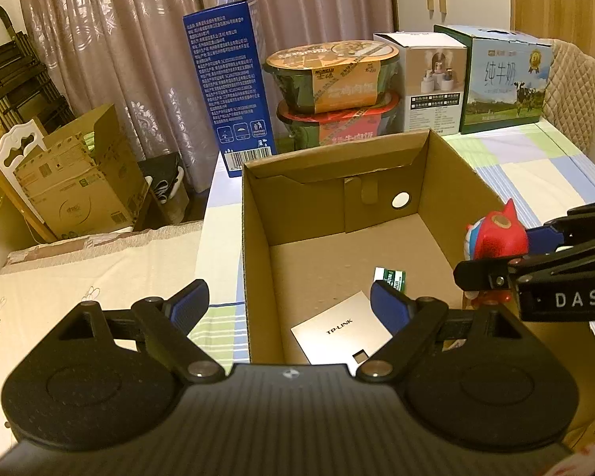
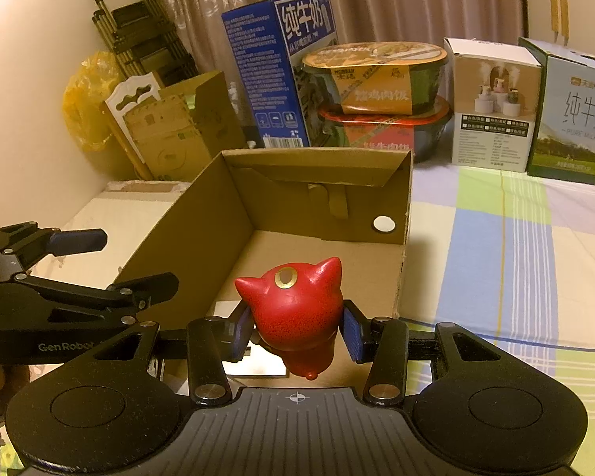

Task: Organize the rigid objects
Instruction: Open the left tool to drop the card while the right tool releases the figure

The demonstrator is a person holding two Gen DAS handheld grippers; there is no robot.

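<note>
Your right gripper (image 2: 296, 327) clamps the red horned ceramic figurine (image 2: 293, 309) above the open brown cardboard box (image 2: 402, 238); your left gripper (image 1: 289, 305) hovers spread wide, empty.

A lived-in room of a home, most likely a bedroom. Patterned curtains (image 1: 111, 59) hang along the back wall, and a checked pastel bedsheet (image 2: 515, 246) covers the bed, with a quilted cushion (image 1: 571, 91) at its far corner. Household goods line the back: milk cartons (image 2: 273, 67), stacked instant-rice bowls (image 2: 380, 91) and a humidifier box (image 2: 496, 107), with a folded metal cart (image 2: 139, 35), cardboard boxes (image 1: 83, 186) and a yellow plastic bag (image 2: 85, 95) stowed in the corner.
</note>
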